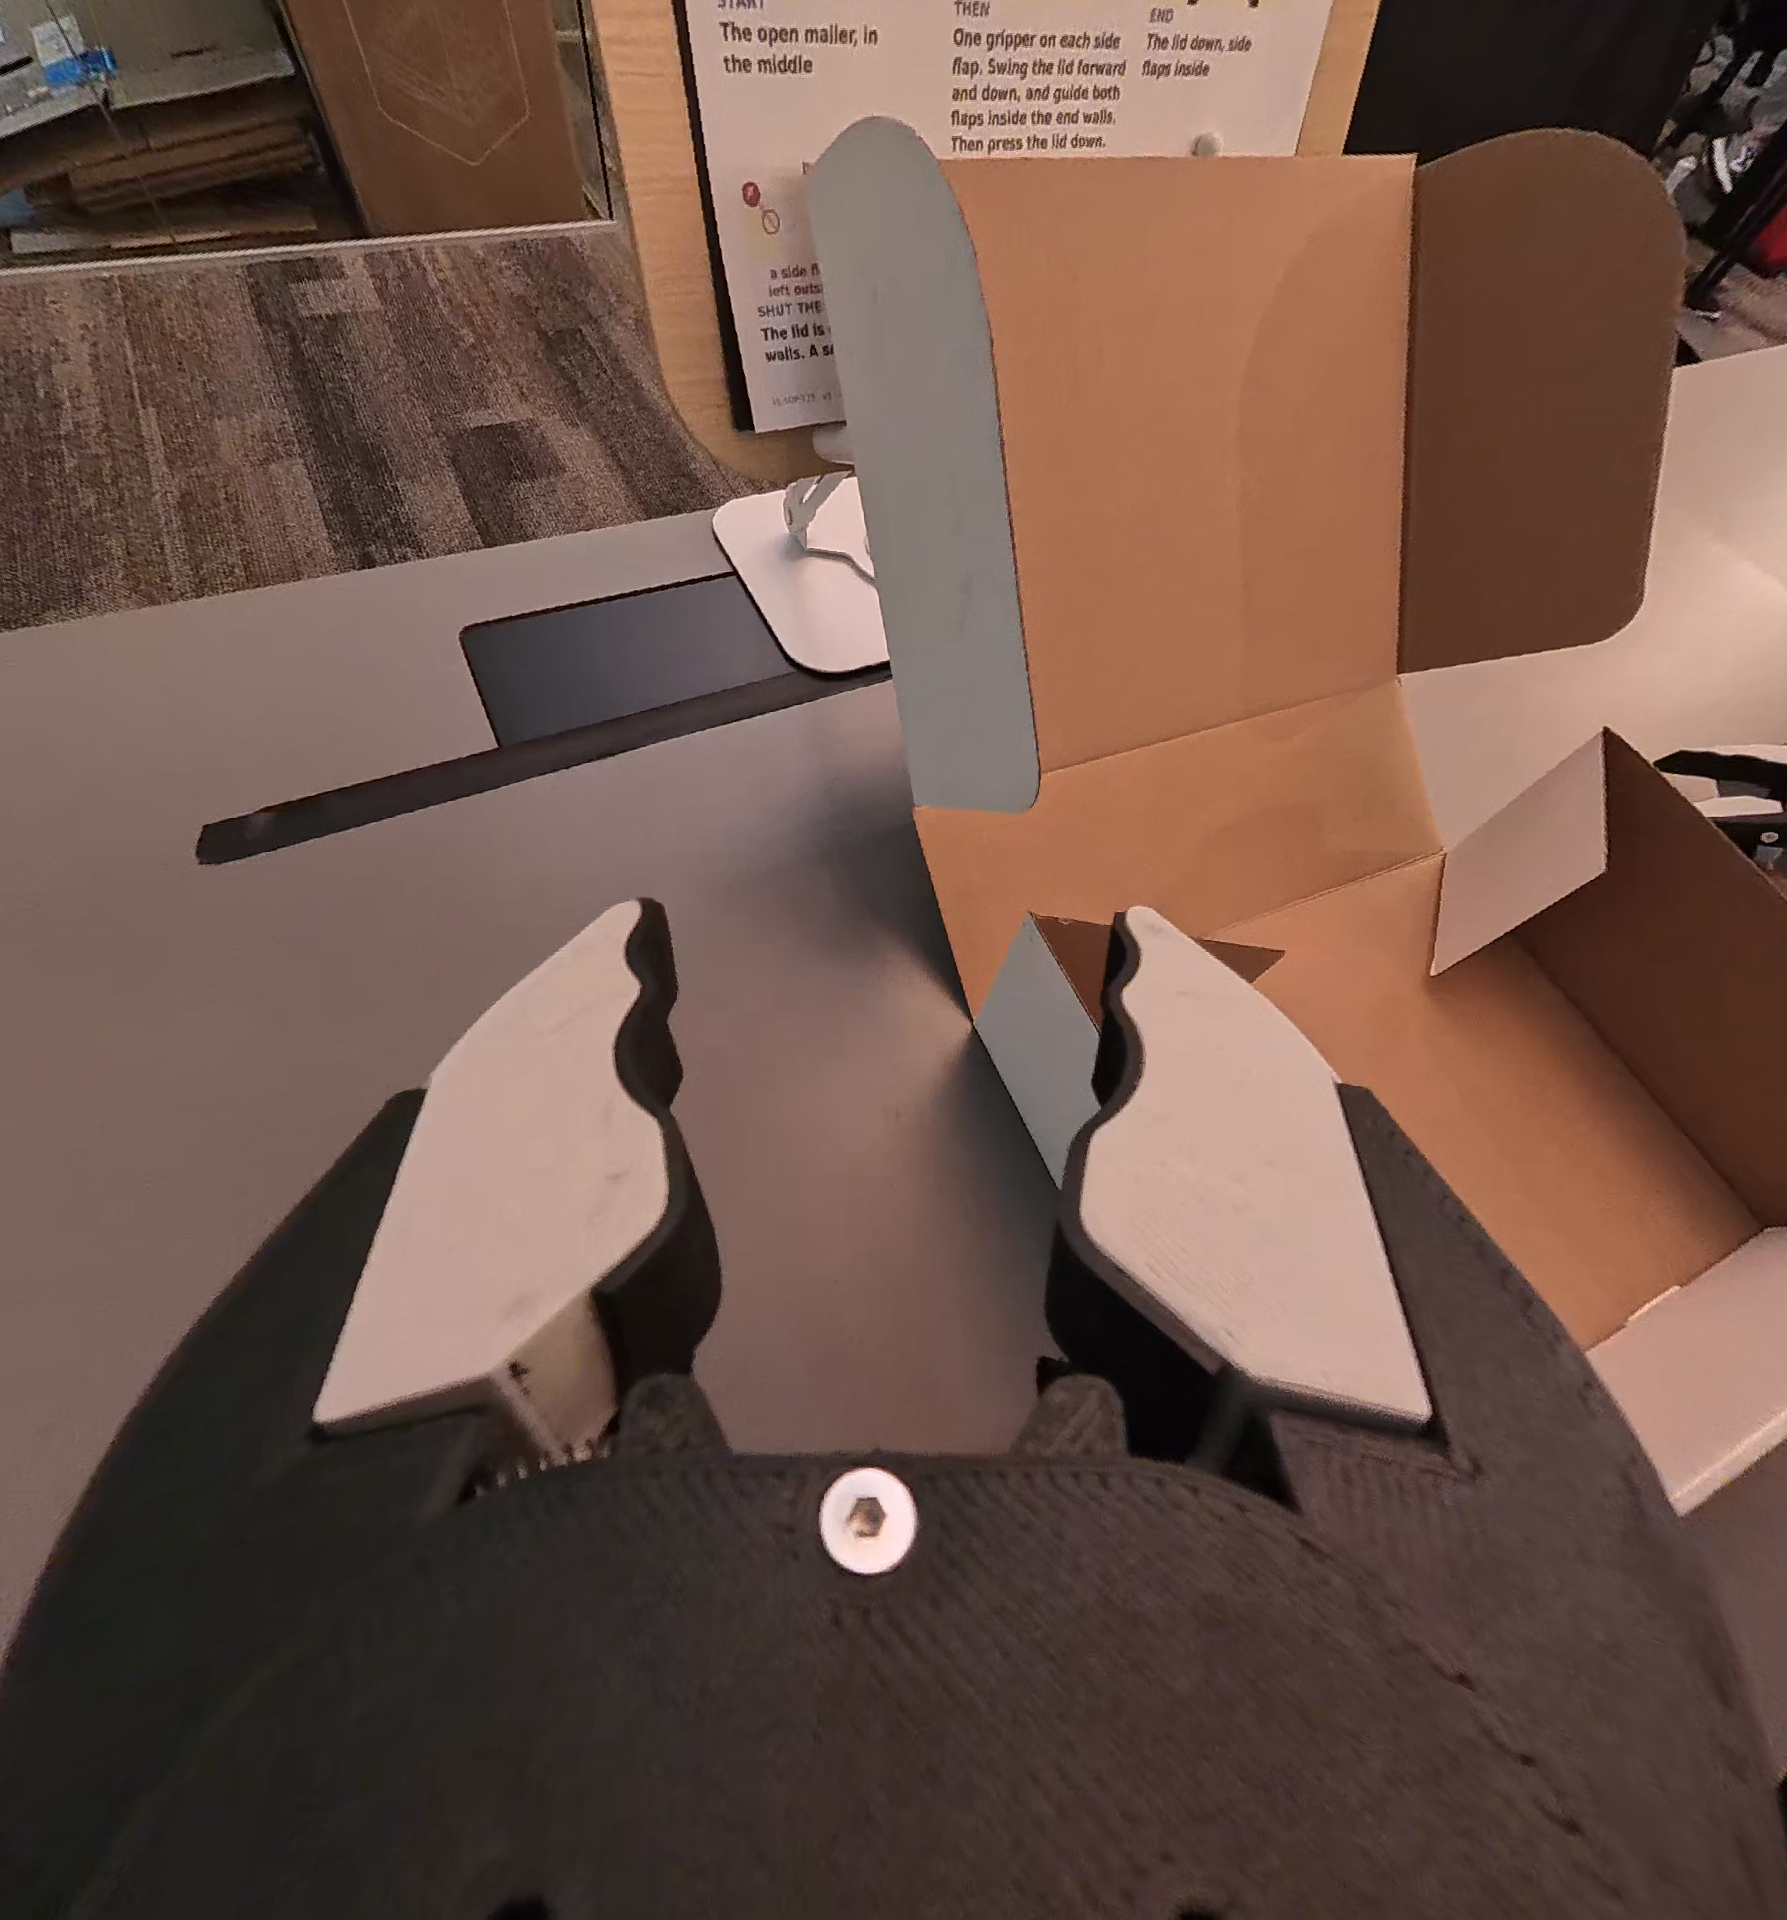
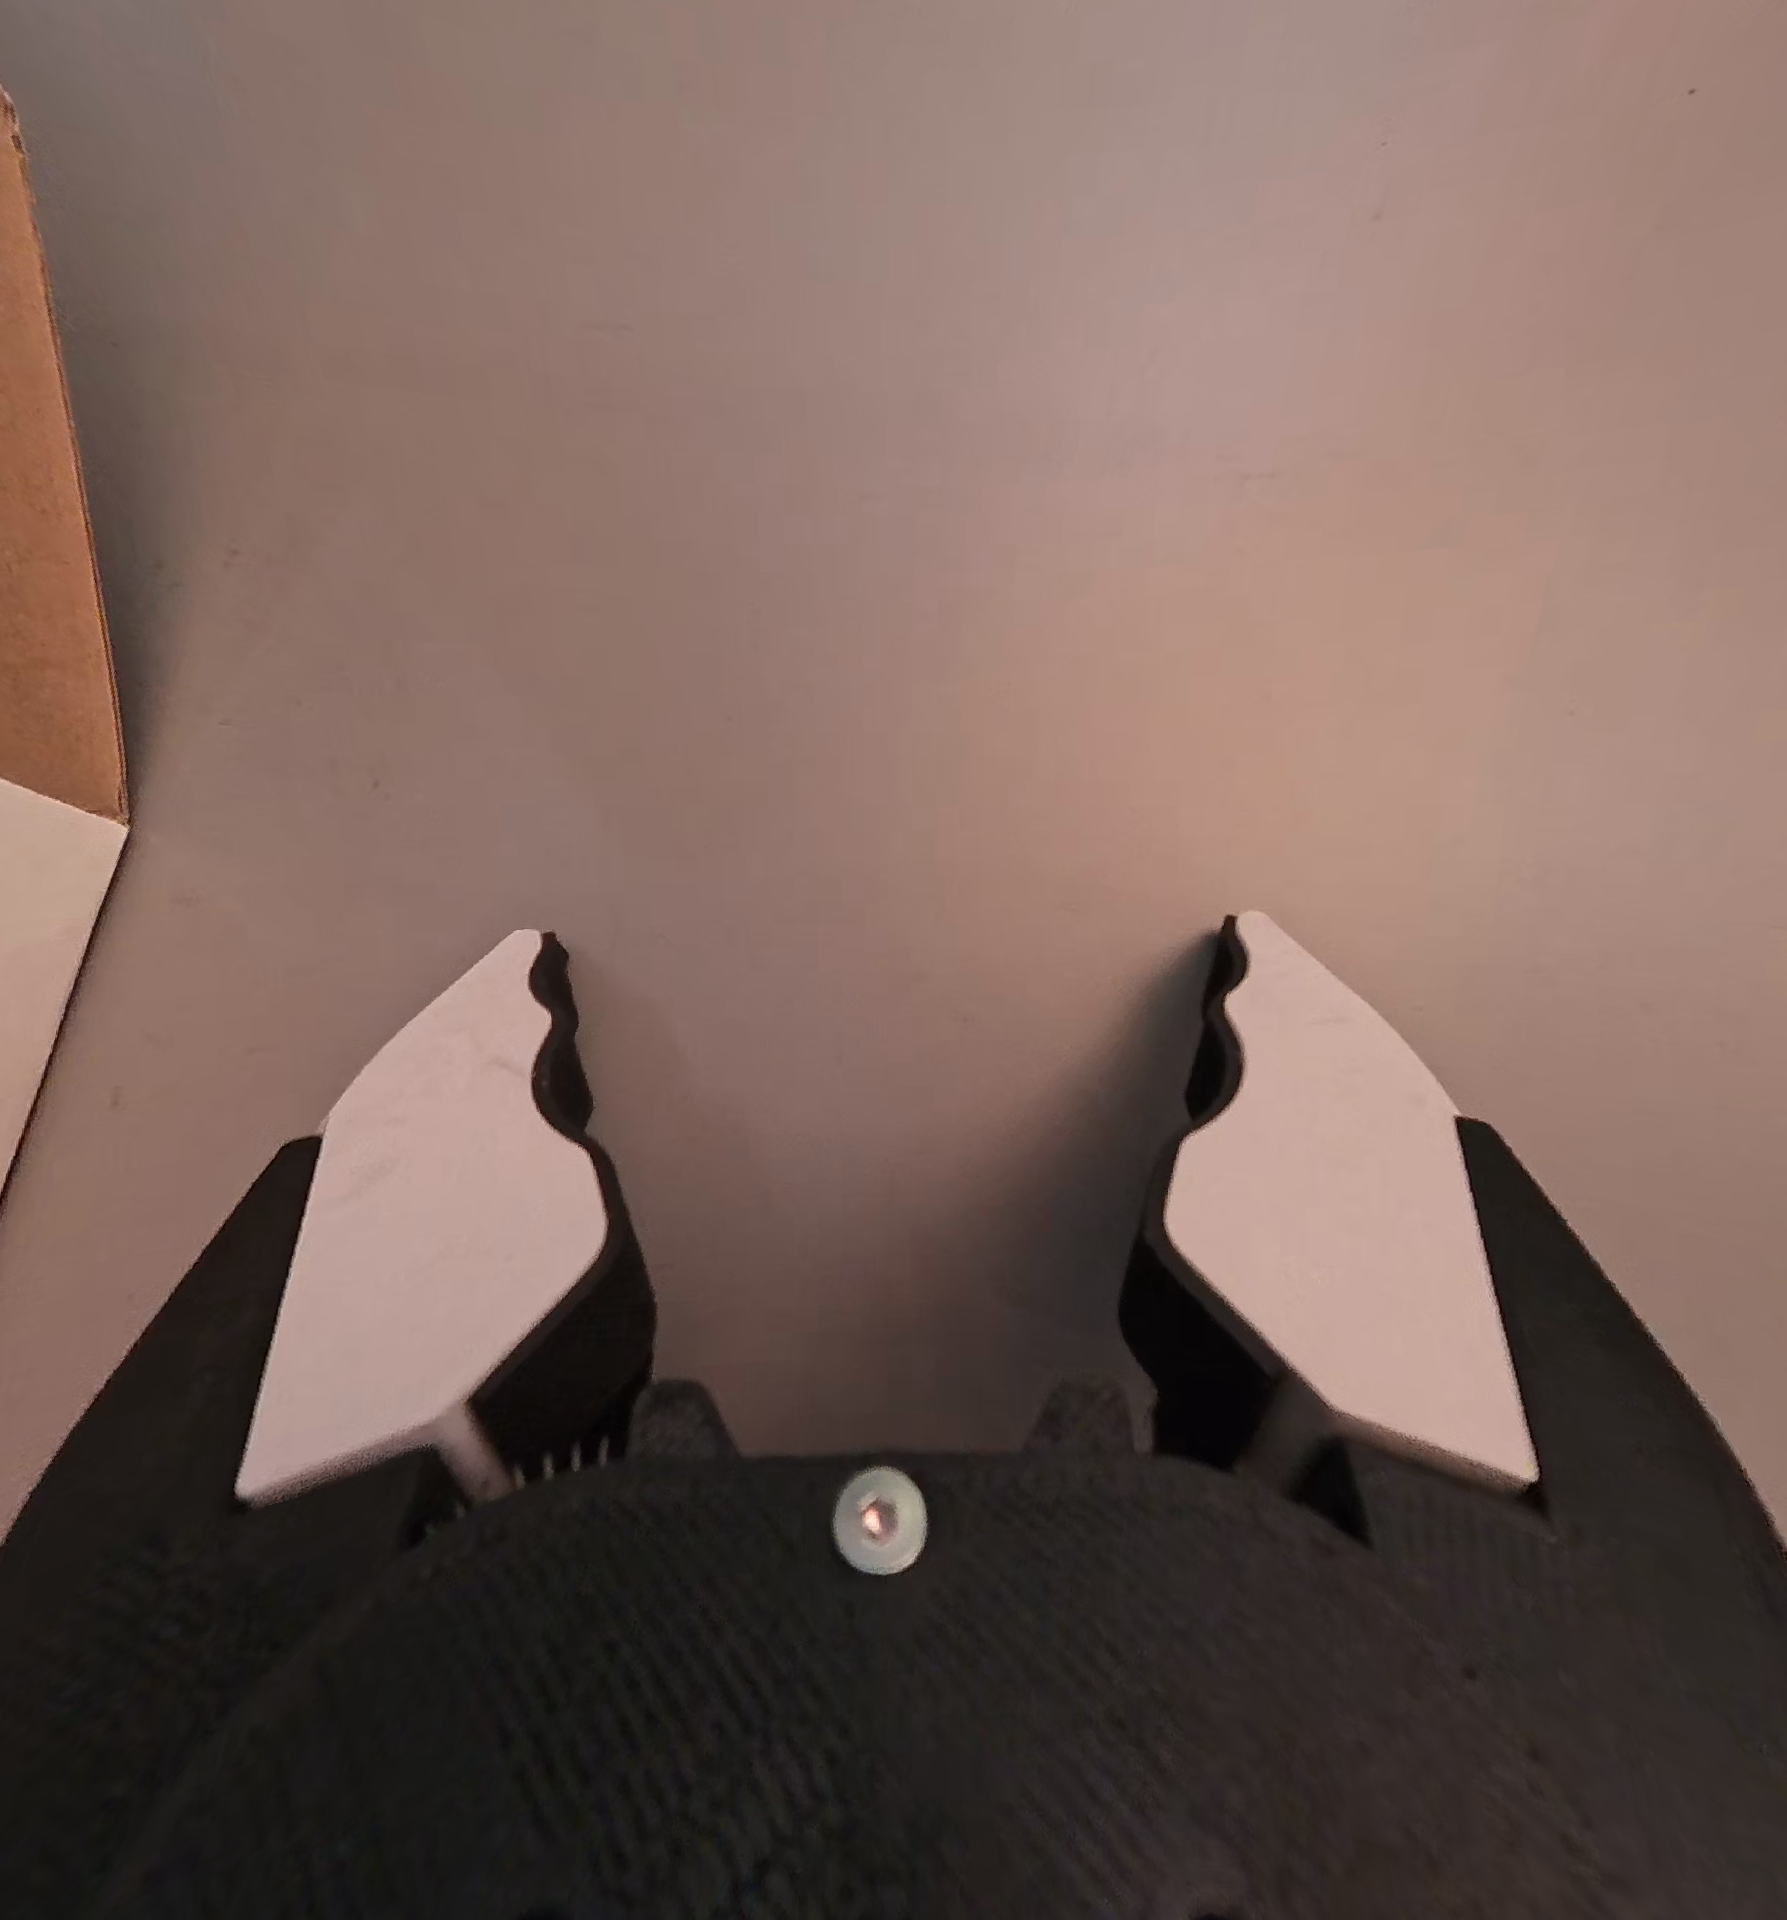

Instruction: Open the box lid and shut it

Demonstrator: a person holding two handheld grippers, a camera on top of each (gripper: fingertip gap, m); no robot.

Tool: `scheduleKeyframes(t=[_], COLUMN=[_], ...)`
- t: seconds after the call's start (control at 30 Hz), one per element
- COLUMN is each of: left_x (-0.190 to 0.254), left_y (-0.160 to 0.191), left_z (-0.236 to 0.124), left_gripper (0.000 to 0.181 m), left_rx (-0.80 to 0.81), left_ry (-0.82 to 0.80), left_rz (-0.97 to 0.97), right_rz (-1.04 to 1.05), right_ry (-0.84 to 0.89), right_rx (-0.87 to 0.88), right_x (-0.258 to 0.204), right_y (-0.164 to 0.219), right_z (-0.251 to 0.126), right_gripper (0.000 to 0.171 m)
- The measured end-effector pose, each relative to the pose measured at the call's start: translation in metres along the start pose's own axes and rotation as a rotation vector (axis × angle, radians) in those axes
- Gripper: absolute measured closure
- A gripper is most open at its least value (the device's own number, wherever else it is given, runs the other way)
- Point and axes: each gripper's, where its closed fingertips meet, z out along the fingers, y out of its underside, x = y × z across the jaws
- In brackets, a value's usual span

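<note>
A cardboard mailer box point(image 1: 1471, 1091) stands open on the grey table, brown inside and white outside. Its lid point(image 1: 1201, 457) stands upright at the back, with a left side flap point(image 1: 920, 468) and a right side flap point(image 1: 1533, 405) sticking forward. My left gripper point(image 1: 894, 925) is open and empty, just left of the box's near left corner, its right finger point(image 1: 1221, 1122) over the left wall. My right gripper point(image 2: 889, 935) is open and empty over bare table, with a box edge point(image 2: 16, 468) at the far left of its view.
A grey table point(image 1: 349, 987) carries a dark slot point(image 1: 608, 665) and a white stand base point(image 1: 816, 582) behind the box. An instruction sheet point(image 1: 972, 94) hangs at the back. Carpet floor point(image 1: 245, 416) lies beyond the table. A dark object point(image 1: 1782, 810) lies right of the box.
</note>
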Motion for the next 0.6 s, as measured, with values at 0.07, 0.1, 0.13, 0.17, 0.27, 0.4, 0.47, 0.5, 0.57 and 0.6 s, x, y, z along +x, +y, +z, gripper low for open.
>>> scheduleKeyframes(t=[0.07, 0.1, 0.13, 0.17, 0.27, 0.4, 0.47, 0.5, 0.57, 0.6], left_x=[0.002, 0.004, 0.007, 0.010, 0.015, 0.044, 0.053, 0.056, 0.059, 0.057], left_y=[-0.002, -0.003, -0.005, -0.007, -0.015, -0.028, -0.028, -0.027, -0.025, -0.023], left_z=[0.005, 0.008, 0.012, 0.016, 0.028, 0.054, 0.076, 0.088, 0.112, 0.124], left_gripper=[0.100, 0.099, 0.097, 0.095, 0.086, 0.078, 0.071, 0.069, 0.067, 0.068], left_rx=[0.017, 0.028, 0.040, 0.055, 0.094, 0.120, 0.084, 0.069, 0.050, 0.035], left_ry=[0.033, 0.059, 0.089, 0.116, 0.158, 0.279, 0.263, 0.239, 0.175, 0.129], left_rz=[0.007, 0.006, 0.001, -0.006, -0.023, -0.051, -0.062, -0.059, -0.042, -0.033], right_rz=[-0.009, 0.004, 0.004, -0.001, -0.056, 0.055, 0.121, 0.138, 0.109, 0.075], right_ry=[-0.024, -0.061, -0.121, -0.131, -0.151, -0.492, -0.639, -0.659, -0.635, -0.613], right_rx=[0.005, 0.013, 0.025, 0.059, 0.368, 0.513, 0.529, 0.543, 0.528, 0.491], right_x=[0.004, 0.004, 0.000, 0.003, 0.005, -0.032, -0.049, -0.054, -0.065, -0.072], right_y=[-0.005, -0.011, -0.019, -0.030, -0.093, -0.151, -0.170, -0.178, -0.186, -0.186], right_z=[0.004, 0.006, 0.005, 0.000, -0.045, -0.079, -0.079, -0.076, -0.063, -0.053], right_gripper=[0.057, 0.058, 0.059, 0.059, 0.074, 0.078, 0.078, 0.079, 0.081, 0.081])
